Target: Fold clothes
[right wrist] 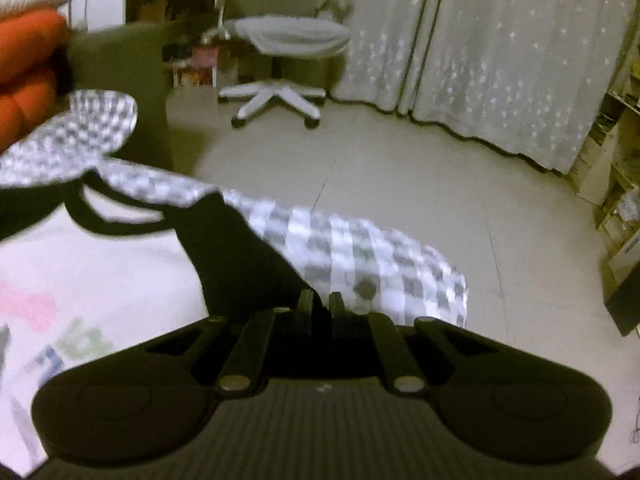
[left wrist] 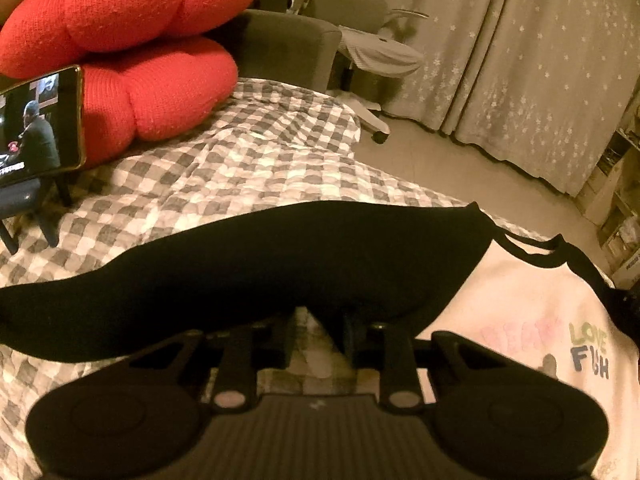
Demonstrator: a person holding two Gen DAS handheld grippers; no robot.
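Observation:
A T-shirt with a white body (left wrist: 520,320) and black sleeves lies on the checkered bedcover (left wrist: 240,168). Coloured print reading LOVE FISH (left wrist: 590,350) shows on its chest. One black sleeve (left wrist: 260,268) stretches across the left wrist view, covering the tips of my left gripper (left wrist: 320,312). Its fingers stand a little apart, and bedcover shows between them. In the blurred right wrist view the other black sleeve (right wrist: 240,248) narrows to a point at my right gripper (right wrist: 321,300). That gripper's fingers are nearly together, pinching the sleeve's end over the bed's edge.
Red cushions (left wrist: 132,40) and a phone on a stand (left wrist: 36,124) playing video sit at the bed's far left. A white swivel chair (right wrist: 280,60) stands on the pale floor (right wrist: 400,184) beyond the bed. Starred curtains (right wrist: 500,60) and shelves (right wrist: 616,208) line the far side.

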